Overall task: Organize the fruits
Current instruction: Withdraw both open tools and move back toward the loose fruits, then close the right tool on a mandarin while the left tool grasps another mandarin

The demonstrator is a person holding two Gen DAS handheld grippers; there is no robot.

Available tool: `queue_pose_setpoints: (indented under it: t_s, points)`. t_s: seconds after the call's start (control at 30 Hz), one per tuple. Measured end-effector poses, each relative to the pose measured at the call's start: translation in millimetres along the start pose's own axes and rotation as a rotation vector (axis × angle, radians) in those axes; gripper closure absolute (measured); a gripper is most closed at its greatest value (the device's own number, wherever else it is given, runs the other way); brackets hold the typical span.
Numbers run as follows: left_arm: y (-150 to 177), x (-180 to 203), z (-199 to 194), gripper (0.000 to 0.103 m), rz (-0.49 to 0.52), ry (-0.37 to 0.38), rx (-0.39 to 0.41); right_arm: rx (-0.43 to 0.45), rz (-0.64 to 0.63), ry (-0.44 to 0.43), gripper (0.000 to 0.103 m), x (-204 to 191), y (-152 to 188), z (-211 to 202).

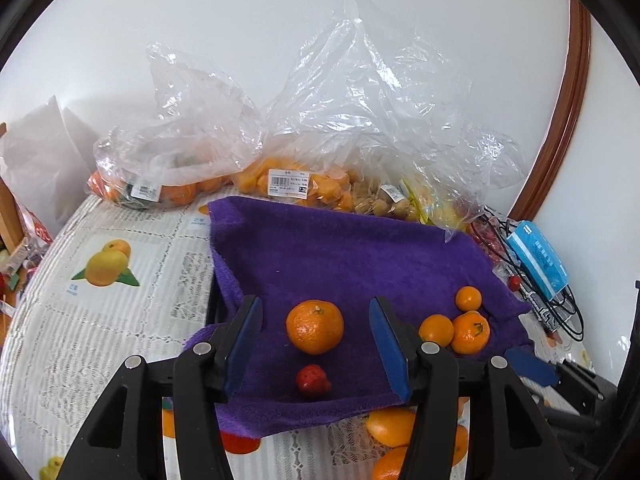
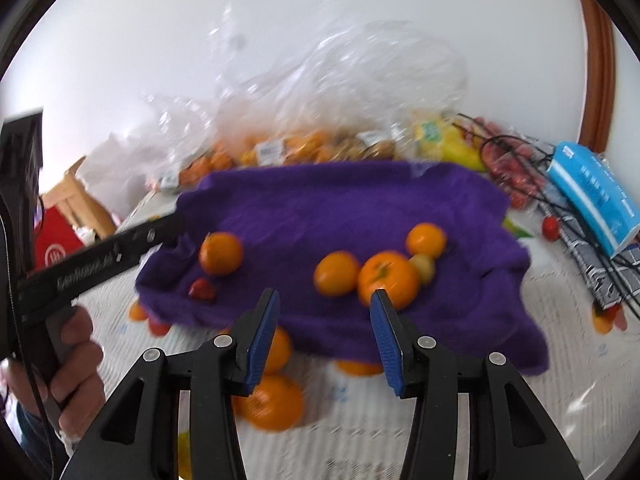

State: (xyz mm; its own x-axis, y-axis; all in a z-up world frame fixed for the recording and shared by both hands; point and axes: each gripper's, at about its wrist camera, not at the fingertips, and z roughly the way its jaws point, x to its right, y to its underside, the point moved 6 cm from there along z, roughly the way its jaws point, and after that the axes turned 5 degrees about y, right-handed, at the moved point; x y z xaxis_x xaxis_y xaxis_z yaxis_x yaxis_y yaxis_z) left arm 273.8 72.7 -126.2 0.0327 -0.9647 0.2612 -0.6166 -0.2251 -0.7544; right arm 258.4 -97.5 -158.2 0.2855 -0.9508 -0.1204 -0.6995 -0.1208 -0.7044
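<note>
A white wall [image 1: 280, 20] is seen behind a table covered with a fruit-printed cloth [image 1: 100, 300]. In the left wrist view, clear plastic bags [image 1: 320, 128] of oranges are heaped at the back, and a purple towel [image 1: 340, 248] is spread in front of them. The left gripper [image 1: 316, 336] is held wide apart and empty, with a tangerine [image 1: 315, 332] lying on the towel between its blue pads. A small red fruit [image 1: 313, 382] lies just nearer, and three smaller oranges [image 1: 460, 324] are clustered to the right.

In the right wrist view, which is blurred, the same towel is seen. The right gripper [image 2: 325, 320] is also spread wide and empty, near an orange cluster [image 2: 372, 272].

The tangerine is judged light, round and slightly soft-skinned, so it could roll; it is best pinched gently across its middle.
</note>
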Motion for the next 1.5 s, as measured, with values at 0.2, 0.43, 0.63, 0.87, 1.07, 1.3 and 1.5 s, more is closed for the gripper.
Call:
queue_pose_setpoints:
  t_s: [0.2, 0.43, 0.63, 0.87, 1.07, 1.3, 1.5]
  points:
    - [15.2, -16.7, -17.6, 0.049, 0.002, -0.020, -0.004, -0.030, -0.024, -0.036, 0.056, -26.7, 15.5, -1.0]
    - [39.3, -46.2, -44.6, 0.049, 0.025, -0.076, -0.008, -0.059, -0.012, -0.040, 0.056, -38.4, 23.9, 11.5]
    - [55.1, -67.3, -58.4, 0.049, -0.012, -0.075, -0.017, -0.092, -0.021, -0.035, 0.056, -40.7, 27.7, 23.1]
    - [64.4, -70.2, -61.0, 0.049, -0.033, -0.046, -0.034, -0.079, -0.011, -0.020, 0.064, -39.2, 24.8, 22.4]
    - [70.3, -53.9, -61.3, 0.049, -0.024, 0.022, -0.060, -0.035, -0.002, -0.038, 0.065, -37.0, 21.9, 1.1]
    - [84.5, -13.3, -52.8, 0.049, -0.003, 0.130, -0.110, 0.008, 0.010, -0.022, 0.065, -14.5, 29.1, -30.1]
    - [95.0, 28.1, -36.6, 0.049, 0.044, 0.200, -0.160, 0.013, 0.014, 0.033, 0.065, 16.6, 46.1, -45.1]
